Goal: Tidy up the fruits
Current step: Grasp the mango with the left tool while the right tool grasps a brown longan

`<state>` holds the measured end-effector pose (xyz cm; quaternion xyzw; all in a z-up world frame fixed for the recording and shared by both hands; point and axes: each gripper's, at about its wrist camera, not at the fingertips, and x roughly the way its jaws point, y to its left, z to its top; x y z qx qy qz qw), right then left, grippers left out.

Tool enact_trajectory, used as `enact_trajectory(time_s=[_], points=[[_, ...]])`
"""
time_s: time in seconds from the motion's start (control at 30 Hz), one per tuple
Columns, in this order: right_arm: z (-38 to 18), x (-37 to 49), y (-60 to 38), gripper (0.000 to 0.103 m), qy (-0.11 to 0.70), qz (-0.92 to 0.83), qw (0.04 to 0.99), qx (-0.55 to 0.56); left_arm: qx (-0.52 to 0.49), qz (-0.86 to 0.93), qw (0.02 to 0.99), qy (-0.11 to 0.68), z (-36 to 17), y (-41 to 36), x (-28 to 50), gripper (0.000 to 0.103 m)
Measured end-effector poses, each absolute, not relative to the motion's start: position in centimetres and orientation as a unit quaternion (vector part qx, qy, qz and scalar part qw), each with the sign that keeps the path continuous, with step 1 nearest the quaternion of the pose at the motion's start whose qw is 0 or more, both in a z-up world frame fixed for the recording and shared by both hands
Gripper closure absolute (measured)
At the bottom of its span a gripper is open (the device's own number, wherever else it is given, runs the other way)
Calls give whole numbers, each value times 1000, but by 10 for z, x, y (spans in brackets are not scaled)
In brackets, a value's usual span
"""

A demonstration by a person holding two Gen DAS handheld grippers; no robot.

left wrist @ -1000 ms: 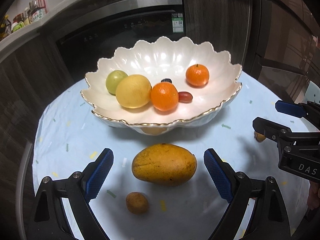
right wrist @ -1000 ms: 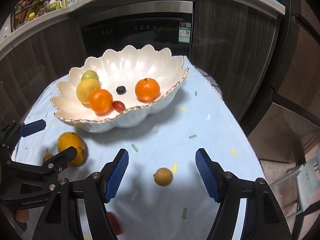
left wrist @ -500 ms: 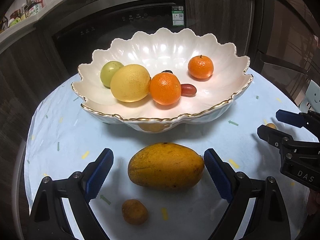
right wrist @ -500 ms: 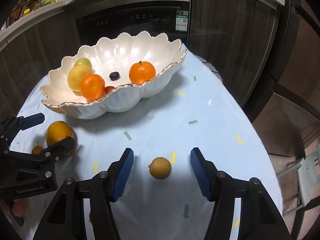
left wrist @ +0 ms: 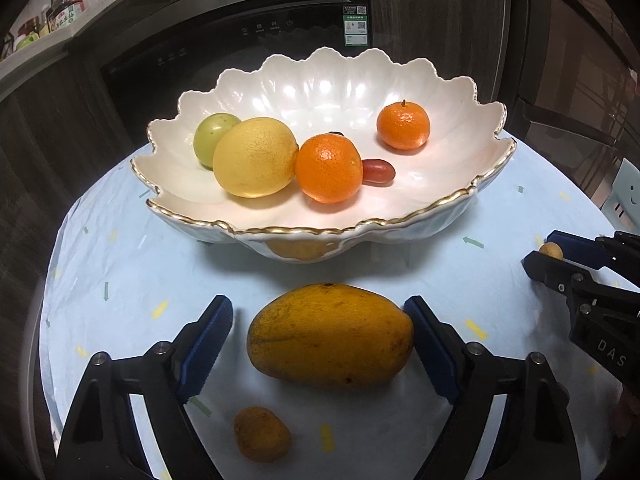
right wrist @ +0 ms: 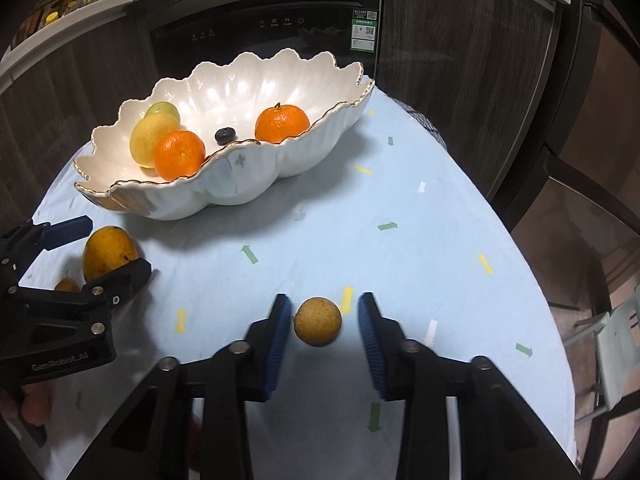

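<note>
A white scalloped bowl (left wrist: 440, 216) with a gold rim holds a lemon (left wrist: 254, 156), a green fruit (left wrist: 214, 136), two oranges (left wrist: 328, 168), a red grape (left wrist: 378, 170) and a dark berry (right wrist: 225, 135). A yellow mango (left wrist: 330, 334) lies on the blue cloth in front of the bowl, between the open jaws of my left gripper (left wrist: 318, 330); the right pad is at its end, the left stands apart. A small brown fruit (left wrist: 262, 434) lies nearer. My right gripper (right wrist: 322, 322) is open around a small round tan fruit (right wrist: 318, 321), with small gaps on both sides.
The round table (right wrist: 440, 240) has a pale blue cloth with confetti marks; its edge drops off at the right. Dark cabinets and an oven (right wrist: 280, 24) stand behind it. A pale chair (right wrist: 616, 344) stands at the lower right. The bowl also shows in the right wrist view (right wrist: 240, 184).
Both grippers have moved forward and lower. The mango now sits between the left jaws. The right jaws have narrowed around the small tan fruit.
</note>
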<state>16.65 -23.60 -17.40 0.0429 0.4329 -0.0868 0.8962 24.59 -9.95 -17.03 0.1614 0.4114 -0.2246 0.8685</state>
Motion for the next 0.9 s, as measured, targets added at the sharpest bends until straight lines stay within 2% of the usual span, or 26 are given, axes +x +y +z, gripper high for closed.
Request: enact_trajectory(time_s=[0.07,0.13,0.33,0.9], points=[[-174,166,-235,78,431,-85,897,41,159,-227,868,412,-172,-100,246,19],[-174,166,-235,78,430,-83,898,41,155,-230,867,413,-172,-100,246,25],[-173,167,-236,78,430,-81,898,45,157,-232,868,411,-172,-101,245,28],[-153,160,-232,79,411,-68,908,43,157,-221,877,397,-155,-94,231,29]])
